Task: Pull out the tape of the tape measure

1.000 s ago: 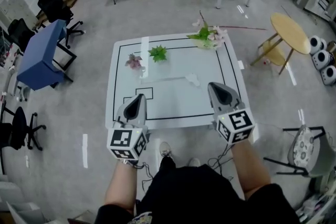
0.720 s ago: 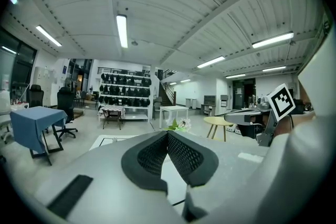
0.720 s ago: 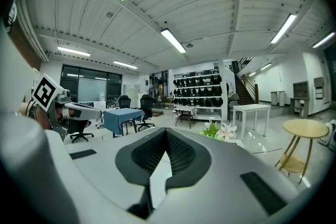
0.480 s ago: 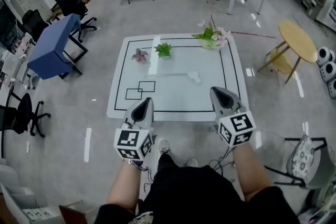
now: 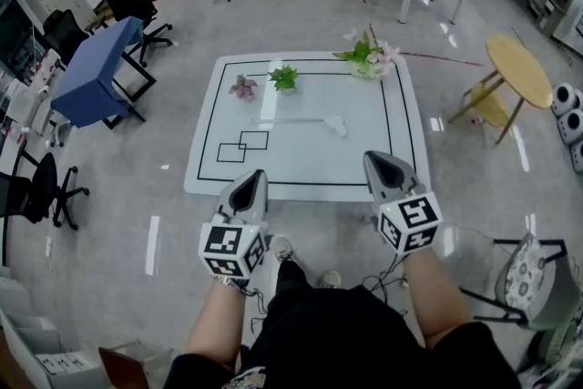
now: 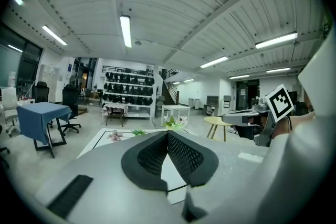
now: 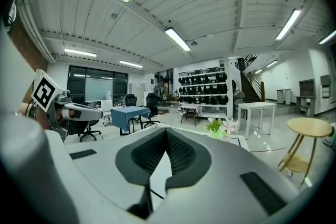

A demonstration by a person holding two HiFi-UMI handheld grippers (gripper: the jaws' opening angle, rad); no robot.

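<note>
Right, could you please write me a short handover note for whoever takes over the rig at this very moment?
Left tongs: shut, empty, at the table's near edge.
Right tongs: shut, empty, also at the near edge.
Things: a small white object, probably the tape measure, lies on the white table past its middle, clear of both tongs. A pale strip runs left from it; too small to tell whether it is tape.
Done: nothing gripped yet.
Left: probably reach in, hold the case with one, pull the tape with the other.
</note>
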